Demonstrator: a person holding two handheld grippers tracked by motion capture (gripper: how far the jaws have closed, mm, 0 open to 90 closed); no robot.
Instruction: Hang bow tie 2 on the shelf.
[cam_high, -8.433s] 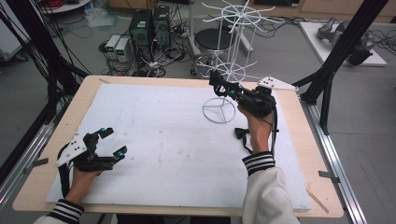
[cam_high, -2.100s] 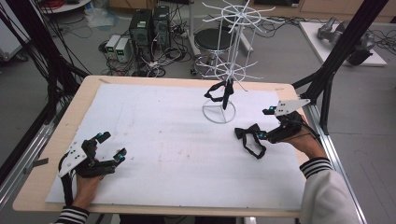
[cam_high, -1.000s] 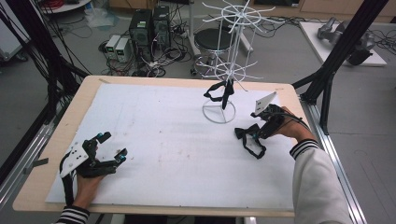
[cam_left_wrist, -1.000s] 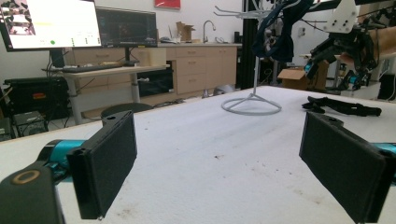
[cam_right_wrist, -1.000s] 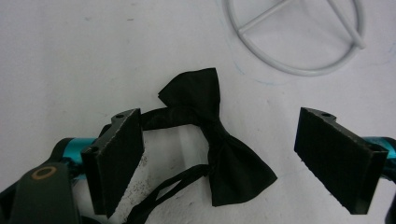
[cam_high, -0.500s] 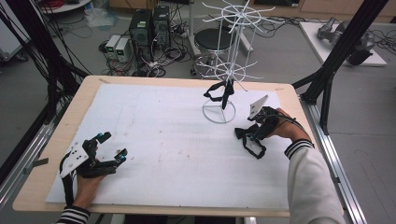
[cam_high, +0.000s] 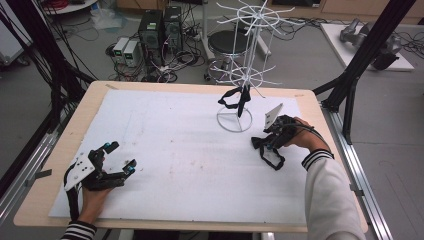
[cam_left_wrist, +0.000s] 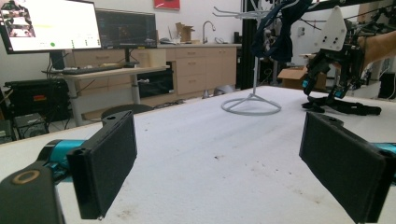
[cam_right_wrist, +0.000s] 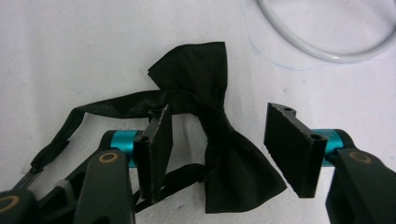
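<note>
The right gripper (cam_right_wrist: 217, 149) is hovering with fingers apart around the knot of a black bow tie (cam_right_wrist: 210, 135) lying on the bench (cam_high: 180, 150) beside the white wire rack (cam_high: 239, 95); the left gripper (cam_high: 116, 157) is resting open-fingered

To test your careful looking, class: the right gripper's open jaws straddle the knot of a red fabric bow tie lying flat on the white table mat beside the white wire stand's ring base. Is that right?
Not quite: the fabric bow tie is black, not red, as the right gripper view shows. The rest holds: the right gripper straddles its knot with open jaws, on the white table mat, beside the white wire stand's ring base.
</note>
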